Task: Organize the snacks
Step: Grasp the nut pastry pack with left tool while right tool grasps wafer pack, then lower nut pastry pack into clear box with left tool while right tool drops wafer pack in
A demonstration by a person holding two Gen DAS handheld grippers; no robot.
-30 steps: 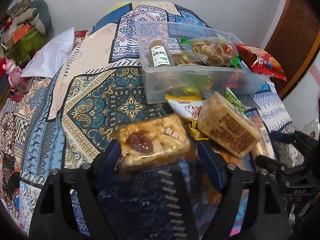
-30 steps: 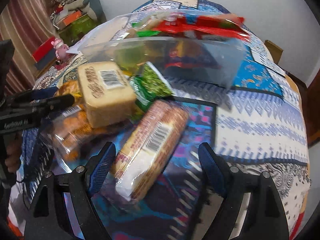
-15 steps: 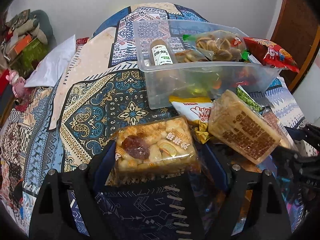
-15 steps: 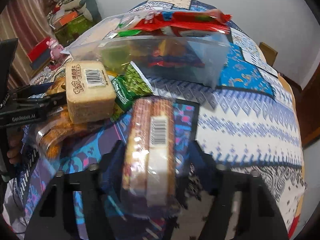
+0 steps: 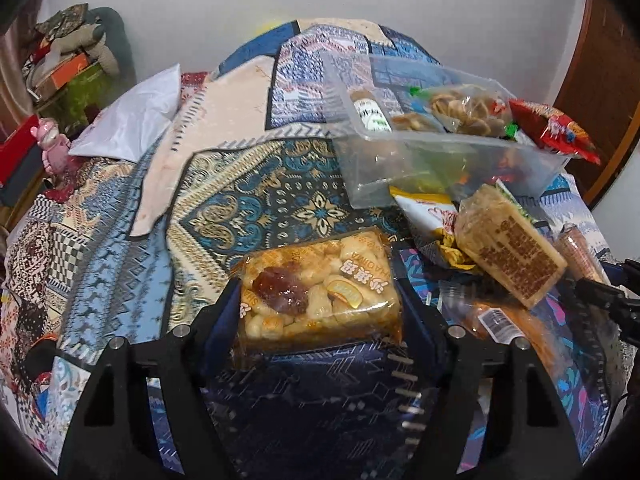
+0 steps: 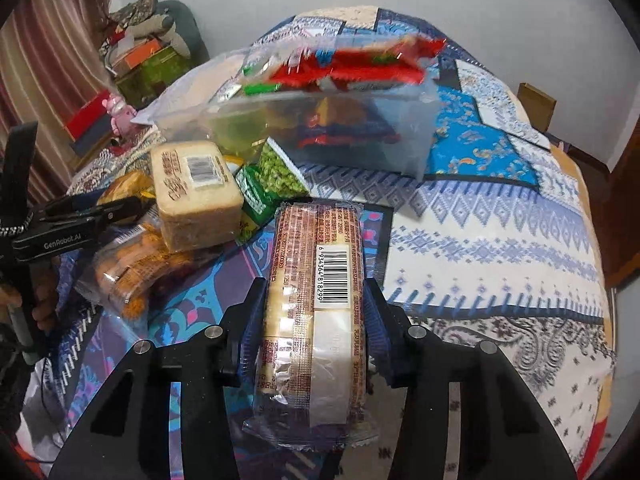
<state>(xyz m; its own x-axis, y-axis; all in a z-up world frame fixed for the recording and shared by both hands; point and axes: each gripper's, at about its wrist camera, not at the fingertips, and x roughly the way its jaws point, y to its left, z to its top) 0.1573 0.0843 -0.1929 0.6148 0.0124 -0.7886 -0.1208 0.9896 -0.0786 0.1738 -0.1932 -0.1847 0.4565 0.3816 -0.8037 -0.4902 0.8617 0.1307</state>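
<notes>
My left gripper (image 5: 320,304) is shut on a clear-wrapped nut cake pack (image 5: 316,292) and holds it above the patterned bedspread. My right gripper (image 6: 316,300) is shut on a long roll of biscuits (image 6: 316,292) with a barcode, lifted off the cover. A clear plastic bin (image 5: 440,148) stands ahead, also in the right wrist view (image 6: 320,132), holding a small bottle (image 5: 370,114), a bag of ring snacks (image 5: 464,108) and a red packet (image 5: 556,130) on its rim. A tan brick-shaped cake (image 6: 196,192) lies in front of the bin.
A green pea packet (image 6: 276,184), an orange snack bag (image 6: 136,272) and a yellow-white packet (image 5: 428,212) lie by the bin. A white pillow (image 5: 132,120) and boxes (image 5: 68,80) sit at the far left. A wooden door (image 5: 600,64) stands at the right.
Both grippers closed on their packs and lifted them. The biscuit roll turned from slanted to straight between the right fingers. The left gripper drew back and up from the bin.
</notes>
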